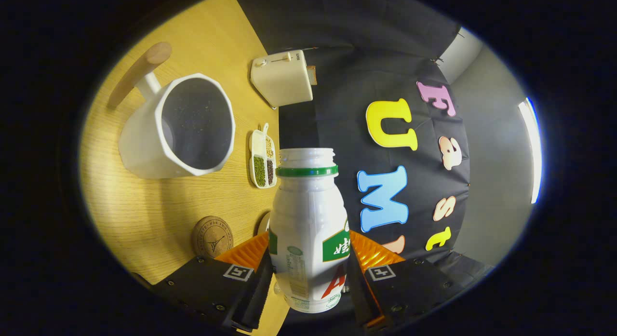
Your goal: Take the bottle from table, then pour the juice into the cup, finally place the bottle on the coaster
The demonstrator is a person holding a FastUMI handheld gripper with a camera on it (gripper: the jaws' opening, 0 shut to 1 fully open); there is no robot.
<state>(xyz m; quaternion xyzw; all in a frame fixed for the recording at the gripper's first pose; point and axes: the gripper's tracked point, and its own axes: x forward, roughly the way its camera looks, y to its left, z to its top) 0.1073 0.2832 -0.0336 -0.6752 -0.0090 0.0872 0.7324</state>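
Note:
My gripper (309, 259) is shut on a white plastic bottle (308, 220) with a green neck ring and an uncapped mouth; both fingers press its lower body. The whole view is rolled sideways, so the bottle is held tilted over the wooden table (159, 201). A large white cup (181, 126) with a wooden handle stands on the table beyond and to the side of the bottle's mouth, its dark inside facing me. A round cork coaster (212, 237) lies on the table close to one finger (243, 251).
A cream toaster (282, 78) stands at the table's far edge against the booth's wall. A small white divided dish (263, 160) with green and dark grains lies between the cup and the bottle's neck. A grey wall and a bright light strip show past the cloth.

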